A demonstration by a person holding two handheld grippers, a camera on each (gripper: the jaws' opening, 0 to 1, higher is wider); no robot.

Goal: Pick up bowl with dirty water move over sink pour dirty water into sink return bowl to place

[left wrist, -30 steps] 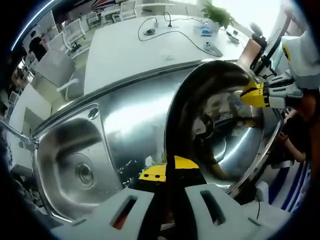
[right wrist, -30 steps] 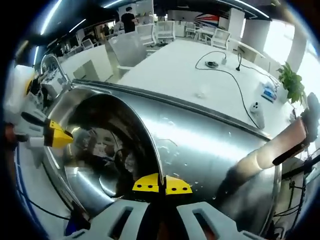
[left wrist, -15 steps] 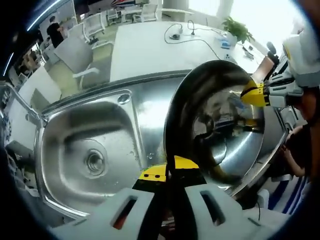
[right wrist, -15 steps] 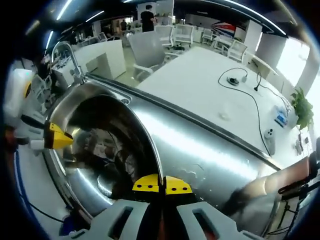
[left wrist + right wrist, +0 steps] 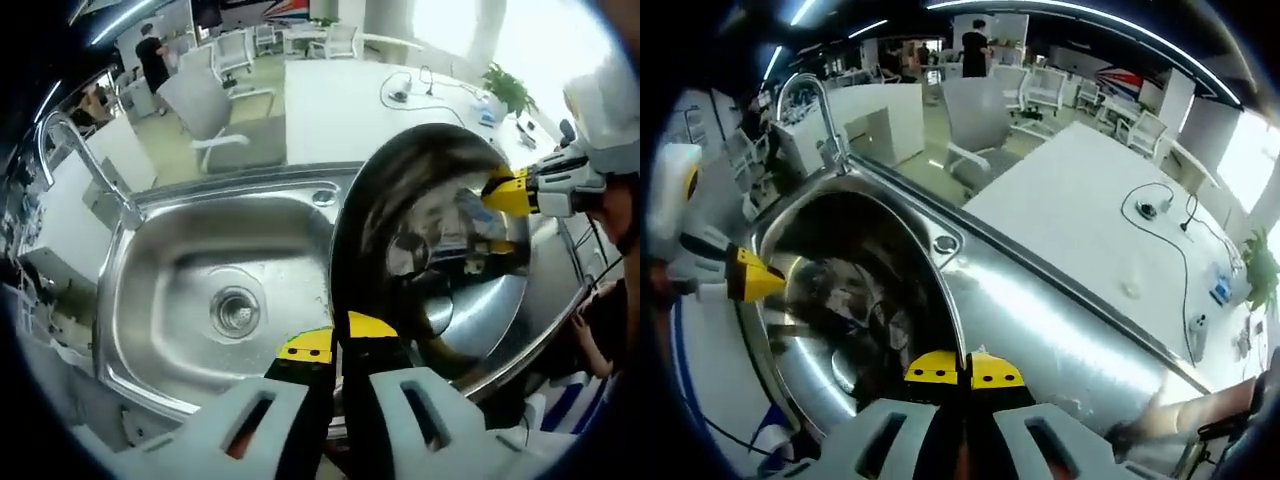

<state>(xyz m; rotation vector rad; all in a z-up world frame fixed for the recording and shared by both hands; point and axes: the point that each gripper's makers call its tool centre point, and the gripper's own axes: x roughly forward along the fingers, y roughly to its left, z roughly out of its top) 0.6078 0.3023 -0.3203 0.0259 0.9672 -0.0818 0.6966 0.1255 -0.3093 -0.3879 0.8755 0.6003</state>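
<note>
A large steel bowl (image 5: 450, 290) hangs tipped on its side beside the sink (image 5: 170, 260), its hollow facing the left gripper view. My left gripper (image 5: 338, 345) is shut on its near rim. My right gripper (image 5: 505, 192) comes in from the right, its yellow tips shut on the far rim. In the right gripper view the same bowl (image 5: 850, 300) lies to the left, my right gripper (image 5: 962, 368) is clamped on its rim, and the left gripper (image 5: 755, 275) holds the opposite edge. Whether water is in the bowl I cannot tell.
The basin's drain (image 5: 235, 312) lies left of the bowl, and a curved faucet (image 5: 100, 175) stands at the far corner. The steel draining board (image 5: 1070, 320) runs right of the sink rim (image 5: 902, 190). Behind it is a white table (image 5: 1090, 200) with cables, then office chairs.
Both views have swung toward the sink, so the basin, drain and faucet now show far more fully. Both grippers keep the same hold on the bowl's rim.
</note>
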